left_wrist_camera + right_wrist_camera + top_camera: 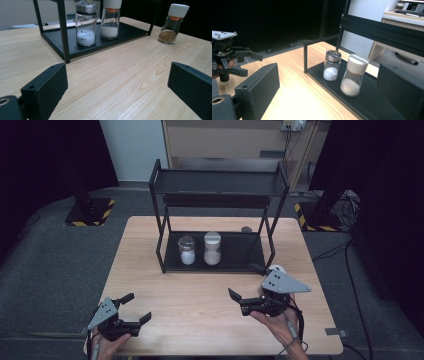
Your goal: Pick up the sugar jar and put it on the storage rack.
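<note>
Both grippers sit nearest the camera, low over the worktop [200,290]. Left gripper [137,309]: jaws wide, nothing btwn them. Right gripper [235,301]: jaws wide too, empty. Ahead of the left jaws stands a black rack [62,32]; on its bottom shelf are a steel-capped jar [85,23] w/ white powder and, just beside it, a white-capped jar [110,18] w/ pale grains. Brown spice jar [173,23] stands on the worktop, beyond the left gripper's far jaw, outside the rack, apart from both grippers.

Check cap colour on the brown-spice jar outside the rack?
White cap, orange collar beneath; left gripper view shows it best.
</note>
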The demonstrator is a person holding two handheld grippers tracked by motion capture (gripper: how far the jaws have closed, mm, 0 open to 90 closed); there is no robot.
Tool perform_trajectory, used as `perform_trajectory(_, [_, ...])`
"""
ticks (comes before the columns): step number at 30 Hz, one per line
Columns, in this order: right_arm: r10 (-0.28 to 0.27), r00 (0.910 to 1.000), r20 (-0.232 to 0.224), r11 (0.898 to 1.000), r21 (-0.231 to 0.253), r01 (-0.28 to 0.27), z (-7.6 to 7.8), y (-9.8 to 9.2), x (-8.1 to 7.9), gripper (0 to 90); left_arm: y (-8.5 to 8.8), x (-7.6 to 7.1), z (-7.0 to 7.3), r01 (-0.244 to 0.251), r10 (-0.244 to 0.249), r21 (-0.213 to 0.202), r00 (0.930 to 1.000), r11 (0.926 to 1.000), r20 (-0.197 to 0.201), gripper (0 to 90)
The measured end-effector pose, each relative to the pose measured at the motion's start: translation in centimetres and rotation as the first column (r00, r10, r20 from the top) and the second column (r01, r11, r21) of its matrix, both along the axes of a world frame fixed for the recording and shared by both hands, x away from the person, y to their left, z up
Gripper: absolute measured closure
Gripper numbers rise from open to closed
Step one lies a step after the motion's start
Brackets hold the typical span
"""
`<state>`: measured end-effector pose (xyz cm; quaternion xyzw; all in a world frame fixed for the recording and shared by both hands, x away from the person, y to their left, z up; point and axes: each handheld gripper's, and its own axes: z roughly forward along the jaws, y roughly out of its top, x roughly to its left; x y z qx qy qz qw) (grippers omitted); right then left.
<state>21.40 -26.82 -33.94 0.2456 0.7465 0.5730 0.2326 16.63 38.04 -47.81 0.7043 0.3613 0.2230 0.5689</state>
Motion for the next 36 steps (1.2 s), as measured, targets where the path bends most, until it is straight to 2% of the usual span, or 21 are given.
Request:
perform_trajectory(4, [-0.011,0.9998,0.016,1.0,0.009,0.011,-0.7,-1.2,-1.5,4.5,0.0,0.0,0.0,-0.002,0.002,-0.003,1.0,1.0,0.0,1.8])
perform_trajectory(7, [-0.032,0.9985,0.044,0.999,0.007,0.032,-1.2,-1.9,-2.7,4.2,0.1,0.0,0.0,-0.001,0.001,-0.004,1.0,1.0,-0.001,1.8])
perform_trajectory(11, [-0.058,0.9969,0.053,0.998,0.01,0.058,-1.8,-2.9,-3.8,4.1,0.1,0.0,0.0,0.0,0.0,-0.006,1.0,1.0,0.002,1.8])
perform_trajectory(21, [-0.131,0.991,0.026,0.991,0.001,0.131,-3.7,-5.2,-5.2,3.9,0.1,-0.1,-0.1,0.005,-0.005,-0.011,1.0,0.9999,0.008,1.8])
perform_trajectory(36, [-0.213,0.9768,-0.016,0.977,-0.016,0.213,-5.9,-7.4,-5.8,3.7,0.2,-0.1,-0.1,0.01,-0.01,-0.021,0.9998,0.9997,0.014,1.7])
